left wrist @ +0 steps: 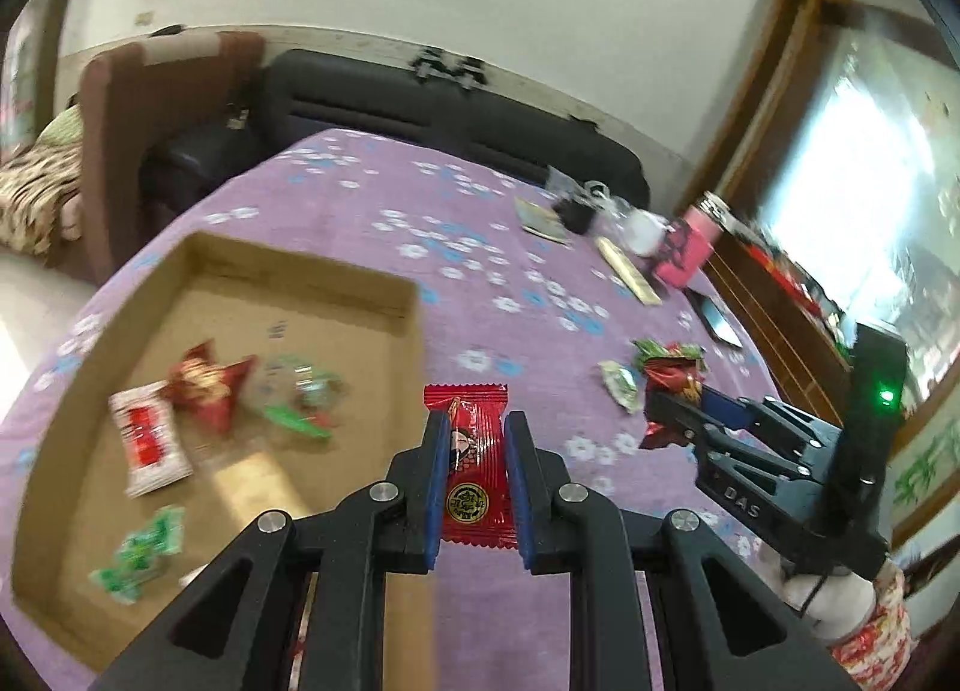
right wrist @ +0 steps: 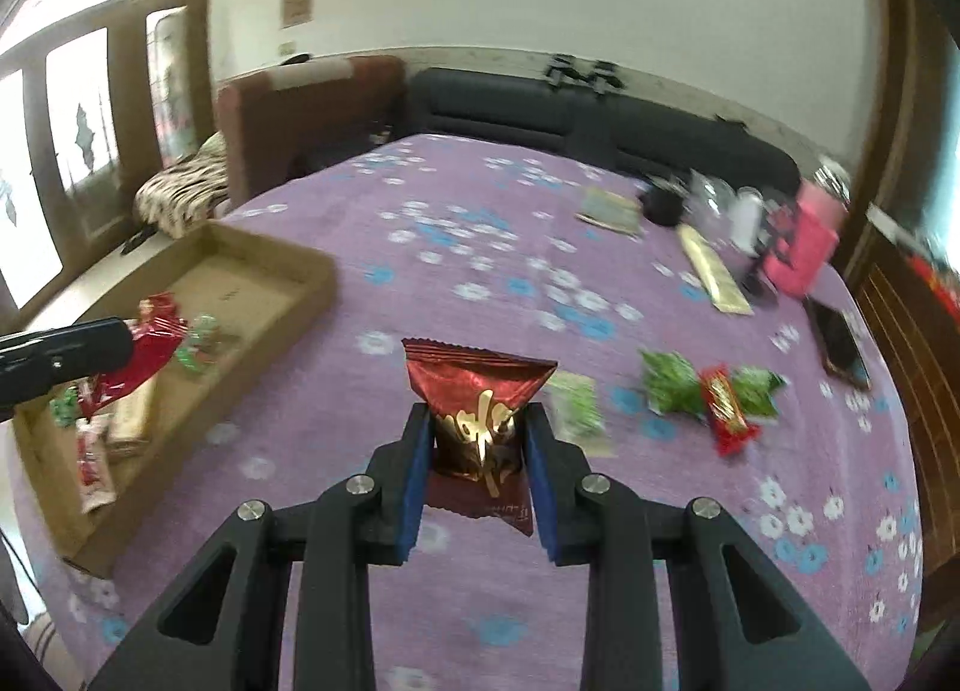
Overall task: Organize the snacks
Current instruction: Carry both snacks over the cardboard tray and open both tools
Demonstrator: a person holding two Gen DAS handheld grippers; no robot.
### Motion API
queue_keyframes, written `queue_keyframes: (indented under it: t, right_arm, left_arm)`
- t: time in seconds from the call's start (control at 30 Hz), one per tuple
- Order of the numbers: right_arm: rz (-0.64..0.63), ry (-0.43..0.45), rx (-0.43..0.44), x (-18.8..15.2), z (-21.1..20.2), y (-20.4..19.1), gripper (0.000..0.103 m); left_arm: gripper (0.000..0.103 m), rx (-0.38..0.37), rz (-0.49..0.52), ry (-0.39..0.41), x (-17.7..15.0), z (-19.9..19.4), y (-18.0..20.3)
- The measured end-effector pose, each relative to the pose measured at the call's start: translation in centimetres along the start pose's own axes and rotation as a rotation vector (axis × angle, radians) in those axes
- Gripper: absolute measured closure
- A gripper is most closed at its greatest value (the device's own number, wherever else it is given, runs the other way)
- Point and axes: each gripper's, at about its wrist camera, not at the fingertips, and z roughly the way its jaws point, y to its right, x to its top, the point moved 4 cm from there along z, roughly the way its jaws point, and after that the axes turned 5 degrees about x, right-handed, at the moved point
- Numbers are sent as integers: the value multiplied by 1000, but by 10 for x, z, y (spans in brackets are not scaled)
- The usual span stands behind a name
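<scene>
Snacks are mid-transfer: left gripper (left wrist: 475,433) jaws clamp a red packet (left wrist: 474,469) beside the cardboard tray (left wrist: 300,265); right gripper (right wrist: 480,439) jaws pinch a maroon pouch (right wrist: 474,391) above the worktop (right wrist: 480,223). Next, probably carry both over the tray and release.

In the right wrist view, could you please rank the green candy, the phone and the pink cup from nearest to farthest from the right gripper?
1. Green candy, on the cloth just right of the right gripper.
2. Phone, farther right near the table edge.
3. Pink cup, at the far right.
</scene>
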Motion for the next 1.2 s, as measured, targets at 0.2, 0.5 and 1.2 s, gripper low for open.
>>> queue_keyframes:
  t: [0.2, 0.5, 1.2]
  right_arm:
    - [-71, -1, 47, 15, 3, -53, 74]
    - [-158, -15, 82, 29, 15, -114, 74]
    - [-167, -147, 199, 32, 72, -179, 74]
  left_arm:
    - [85, 43, -89, 24, -7, -16, -50]
    - [85, 69, -169, 30, -14, -22, -93]
    - [83, 78, -248, 13, -16, -12, -138]
